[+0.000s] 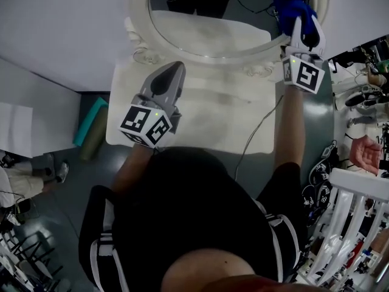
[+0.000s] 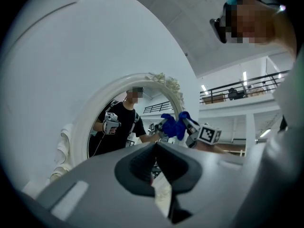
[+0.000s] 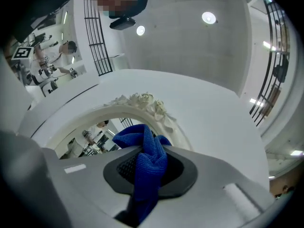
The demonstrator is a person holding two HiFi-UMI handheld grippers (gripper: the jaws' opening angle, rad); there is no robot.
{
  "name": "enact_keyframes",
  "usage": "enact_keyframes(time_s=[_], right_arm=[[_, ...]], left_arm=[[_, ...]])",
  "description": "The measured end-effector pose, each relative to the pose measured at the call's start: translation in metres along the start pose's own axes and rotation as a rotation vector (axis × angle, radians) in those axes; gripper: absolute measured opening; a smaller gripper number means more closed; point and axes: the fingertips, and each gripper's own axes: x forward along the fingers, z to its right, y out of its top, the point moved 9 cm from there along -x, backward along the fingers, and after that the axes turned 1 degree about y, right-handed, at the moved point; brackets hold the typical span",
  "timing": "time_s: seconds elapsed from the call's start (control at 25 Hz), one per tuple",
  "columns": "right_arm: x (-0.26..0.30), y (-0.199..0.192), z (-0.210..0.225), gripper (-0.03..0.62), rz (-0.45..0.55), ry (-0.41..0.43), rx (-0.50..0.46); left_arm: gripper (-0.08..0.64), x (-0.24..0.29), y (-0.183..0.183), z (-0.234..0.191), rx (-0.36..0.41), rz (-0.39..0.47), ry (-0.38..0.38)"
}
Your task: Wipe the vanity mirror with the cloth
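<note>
The oval vanity mirror (image 1: 206, 32) in its white carved frame (image 1: 137, 47) stands at the back of the white vanity table (image 1: 206, 126). My right gripper (image 1: 302, 26) is shut on a blue cloth (image 1: 295, 5), which is bunched against the mirror's right rim. In the right gripper view the cloth (image 3: 148, 163) hangs out between the jaws, with the frame's floral crest (image 3: 142, 100) just beyond. My left gripper (image 1: 173, 70) is shut on nothing and hovers over the tabletop in front of the mirror's left side. From the left gripper view, the mirror (image 2: 128, 122) reflects the person, and the cloth (image 2: 173, 125) shows at its right.
A thin cable (image 1: 258, 129) trails over the table's right part. A teal box (image 1: 91, 120) lies on the floor to the left. White chair rails (image 1: 349, 215), shoes (image 1: 358, 96) and another person's hand (image 1: 364, 154) crowd the right side.
</note>
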Motion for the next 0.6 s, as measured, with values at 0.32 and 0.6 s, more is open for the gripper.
enact_keyframes(time_s=[0.32, 0.6], right_arm=[[0.045, 0.044, 0.005, 0.049, 0.021, -0.011, -0.160], [0.059, 0.027, -0.008, 0.049, -0.065, 0.038, -0.352]], left_arm=[[0.011, 0.006, 0.003, 0.000, -0.010, 0.006, -0.008], [0.011, 0.018, 0.003, -0.007, -0.003, -0.004, 0.008]])
